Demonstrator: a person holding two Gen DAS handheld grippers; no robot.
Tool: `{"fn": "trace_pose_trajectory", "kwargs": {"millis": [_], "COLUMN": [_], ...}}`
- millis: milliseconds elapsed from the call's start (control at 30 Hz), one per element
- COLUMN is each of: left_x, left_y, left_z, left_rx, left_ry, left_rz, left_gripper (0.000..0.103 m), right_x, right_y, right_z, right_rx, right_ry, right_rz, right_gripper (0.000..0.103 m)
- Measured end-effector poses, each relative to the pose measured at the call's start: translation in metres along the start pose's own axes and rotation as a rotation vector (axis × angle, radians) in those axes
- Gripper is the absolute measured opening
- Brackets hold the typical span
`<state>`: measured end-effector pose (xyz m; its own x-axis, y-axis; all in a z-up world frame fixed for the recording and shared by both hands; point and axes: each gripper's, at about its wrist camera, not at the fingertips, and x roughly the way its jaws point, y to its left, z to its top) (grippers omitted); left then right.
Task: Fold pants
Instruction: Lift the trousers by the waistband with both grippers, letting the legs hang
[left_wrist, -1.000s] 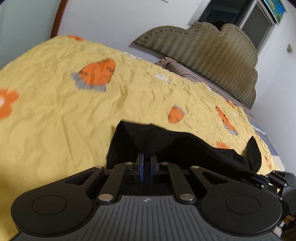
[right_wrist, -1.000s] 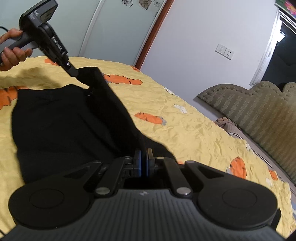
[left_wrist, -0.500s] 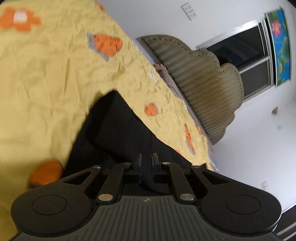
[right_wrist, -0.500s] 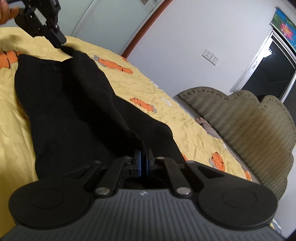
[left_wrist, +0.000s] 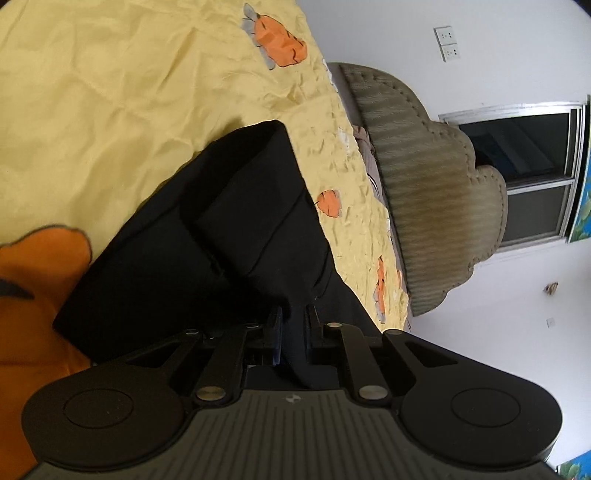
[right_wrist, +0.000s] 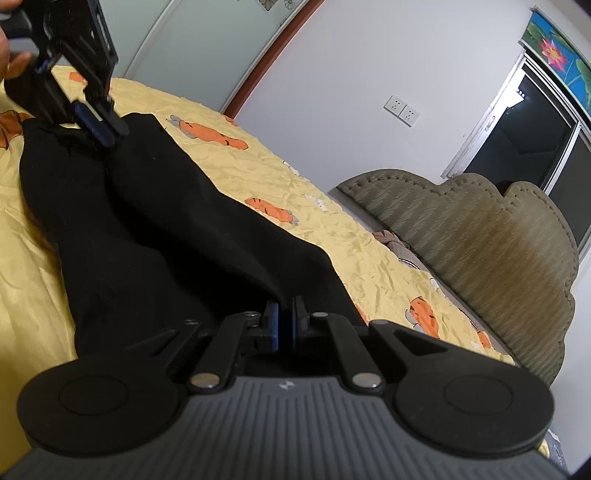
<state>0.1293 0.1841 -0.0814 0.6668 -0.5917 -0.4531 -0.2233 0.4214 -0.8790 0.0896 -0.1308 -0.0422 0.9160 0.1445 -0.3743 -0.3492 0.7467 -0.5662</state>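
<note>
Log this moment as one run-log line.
task: fold pants | black pants on yellow bedspread | left gripper: clamps fabric | right gripper: clamps fabric

Pants: black cloth, matt, soft folds. Bedspread: yellow cloth, slight sheen, finely crinkled, orange prints. Headboard: olive ribbed upholstery, stitched edge. Right claw: matt black plastic, metal rivets, ribbed grey housing.

Left gripper: matte black linkage arms, silver rivet pins, two round black discs, ribbed grey housing with small white logo. Right gripper: same build, blue pads on inner finger faces. From right wrist view, left gripper black, boxy, white lettering on side.
</note>
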Motion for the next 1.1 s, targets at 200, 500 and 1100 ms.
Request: {"fn": "trace_pose_trajectory", "kwargs": {"millis": [200,500,1100], "left_x": [-0.014,-0.01,0.015], "left_y": [-0.001,-0.014,0.007], "left_z": [-0.003,0.009,-0.003], "left_rx": [0.021,-0.004,-0.169], "left_ry": [-0.069,-0.101,-0.023], "left_rz": [0.061,-0.006,-0.008], "left_gripper": [0.064,0.081,0.052], "right_x": [-0.002,-0.005,-0.009], "right_y": [0.001,0.005,0.007], "right_z": [-0.002,-0.002,-0.004], "right_rx": [-0.005,-0.003,0.009], "right_ry": [0.0,-0.005,-0.012], "right_rz": [-0.004,-0.012,-0.024], "right_gripper": [0.006,0.006,0.007]}}
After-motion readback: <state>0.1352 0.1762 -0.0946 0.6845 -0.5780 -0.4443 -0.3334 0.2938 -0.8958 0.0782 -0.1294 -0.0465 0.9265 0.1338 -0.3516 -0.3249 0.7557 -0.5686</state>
